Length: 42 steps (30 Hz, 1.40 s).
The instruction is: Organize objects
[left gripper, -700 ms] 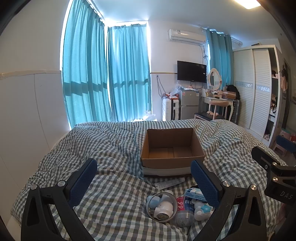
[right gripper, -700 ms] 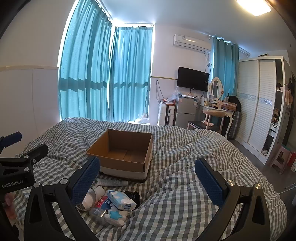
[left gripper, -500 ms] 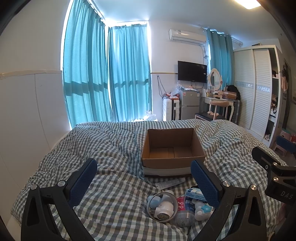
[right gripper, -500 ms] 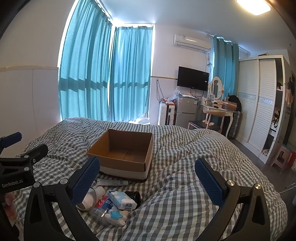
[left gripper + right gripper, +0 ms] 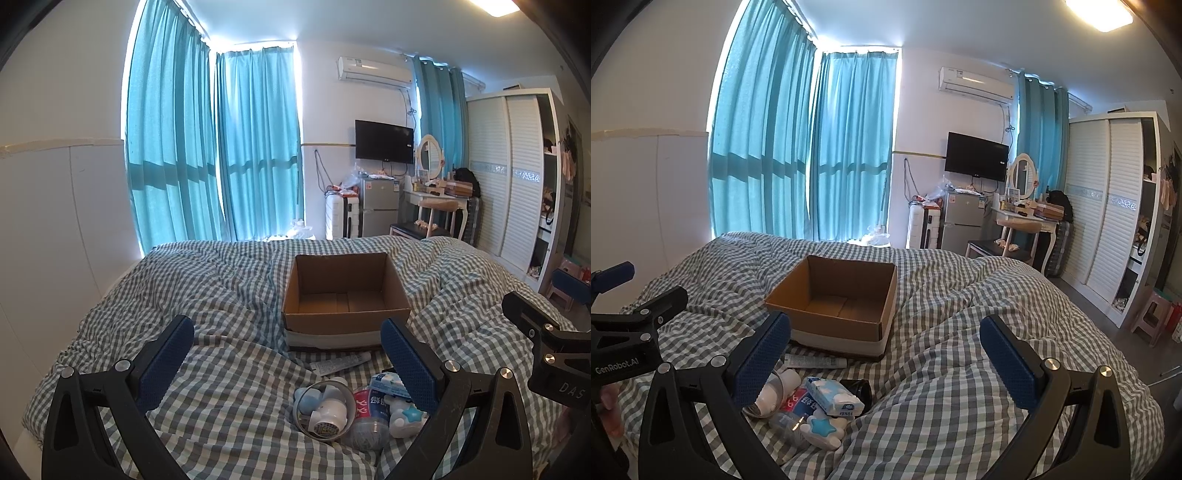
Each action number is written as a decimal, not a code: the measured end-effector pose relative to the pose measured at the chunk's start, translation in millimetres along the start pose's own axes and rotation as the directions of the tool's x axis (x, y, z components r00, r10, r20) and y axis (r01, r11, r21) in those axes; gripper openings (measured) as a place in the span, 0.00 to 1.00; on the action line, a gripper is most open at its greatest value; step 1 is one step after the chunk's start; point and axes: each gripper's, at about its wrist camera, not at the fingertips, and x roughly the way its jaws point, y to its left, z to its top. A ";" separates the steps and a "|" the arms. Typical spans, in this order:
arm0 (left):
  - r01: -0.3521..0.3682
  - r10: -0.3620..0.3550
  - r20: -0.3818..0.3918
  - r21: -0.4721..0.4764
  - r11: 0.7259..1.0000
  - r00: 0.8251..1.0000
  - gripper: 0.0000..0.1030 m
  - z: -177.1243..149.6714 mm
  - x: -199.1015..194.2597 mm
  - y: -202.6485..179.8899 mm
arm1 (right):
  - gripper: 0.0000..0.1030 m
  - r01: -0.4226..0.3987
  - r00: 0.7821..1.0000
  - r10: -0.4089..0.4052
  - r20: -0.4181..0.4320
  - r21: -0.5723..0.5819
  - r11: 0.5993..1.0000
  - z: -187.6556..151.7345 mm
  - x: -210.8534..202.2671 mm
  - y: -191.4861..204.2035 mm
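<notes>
An empty cardboard box (image 5: 345, 295) sits open on the checked bed; it also shows in the right wrist view (image 5: 836, 301). In front of it lies a heap of small items: a white tube (image 5: 340, 363), a clear bowl with small bottles (image 5: 323, 408), a blue tissue pack (image 5: 833, 397), a red-labelled bottle (image 5: 367, 417) and a white piece with a blue star (image 5: 823, 430). My left gripper (image 5: 286, 363) is open and empty above the heap's left side. My right gripper (image 5: 886, 356) is open and empty, the heap under its left finger.
The checked duvet (image 5: 960, 332) covers the whole bed, with folds right of the box. A white wall panel (image 5: 55, 221) runs along the left. Beyond the bed are teal curtains, a small fridge (image 5: 376, 205), a dressing table (image 5: 439, 199) and a wardrobe (image 5: 517, 184).
</notes>
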 end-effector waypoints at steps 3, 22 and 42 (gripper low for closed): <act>-0.001 0.001 -0.001 0.001 1.000 1.000 1.00 -0.2 0.1 0.2 | 1.00 -0.004 1.000 0.004 -0.004 0.000 1.000 -1.8 1.5 -0.5; -0.002 0.002 -0.004 0.001 1.000 1.000 1.00 -3.4 0.5 0.7 | 1.00 -0.013 1.000 0.013 -0.006 -0.008 1.000 -2.0 1.7 3.4; -0.001 0.001 -0.006 0.001 1.000 1.000 1.00 -3.6 0.1 1.1 | 1.00 -0.033 0.999 0.033 -0.011 -0.009 0.999 -0.4 3.2 10.0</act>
